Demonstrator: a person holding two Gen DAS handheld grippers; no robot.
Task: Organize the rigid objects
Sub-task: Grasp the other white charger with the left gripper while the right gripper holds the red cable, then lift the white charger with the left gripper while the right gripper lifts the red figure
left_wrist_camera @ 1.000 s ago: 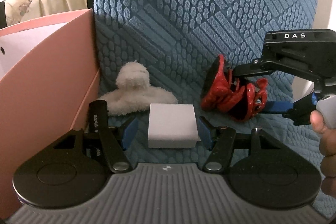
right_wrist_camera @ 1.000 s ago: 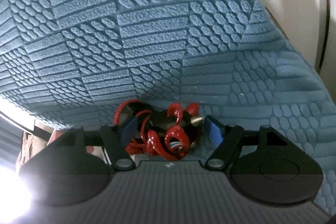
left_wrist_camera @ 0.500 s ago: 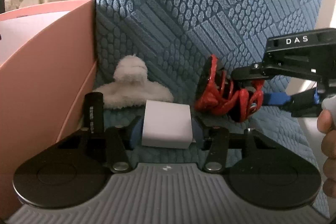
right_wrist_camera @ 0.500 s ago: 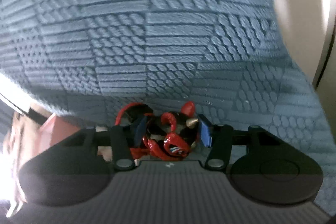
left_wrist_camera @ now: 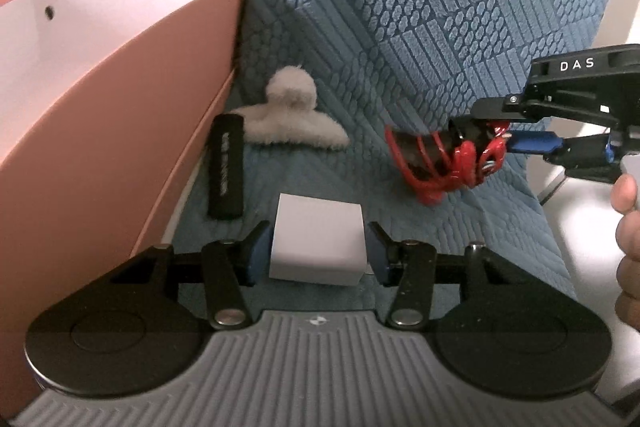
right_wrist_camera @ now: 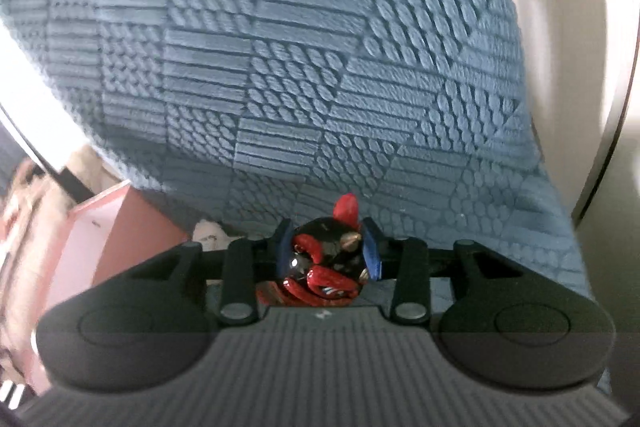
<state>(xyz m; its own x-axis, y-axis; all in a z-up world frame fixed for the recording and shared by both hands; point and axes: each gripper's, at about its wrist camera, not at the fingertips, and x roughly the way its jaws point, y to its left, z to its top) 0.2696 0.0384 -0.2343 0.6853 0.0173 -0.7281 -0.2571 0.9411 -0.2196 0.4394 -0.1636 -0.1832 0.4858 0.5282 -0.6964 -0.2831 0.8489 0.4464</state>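
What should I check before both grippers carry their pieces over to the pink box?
1. Left gripper closed on white block: ok, both pads touch its sides.
2. Right gripper closed on red-and-black toy: ok.
3. Toy off the blue cushion: ok, appears lifted.
4. Pink box open on top: ok.
5. Black tube beside the box, near the left path: not ok.
6. Room inside the box: cannot tell.

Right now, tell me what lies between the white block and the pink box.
In the left wrist view, a black tube lies on the blue quilted cover between the white block and the pink box, close beside the box's wall.
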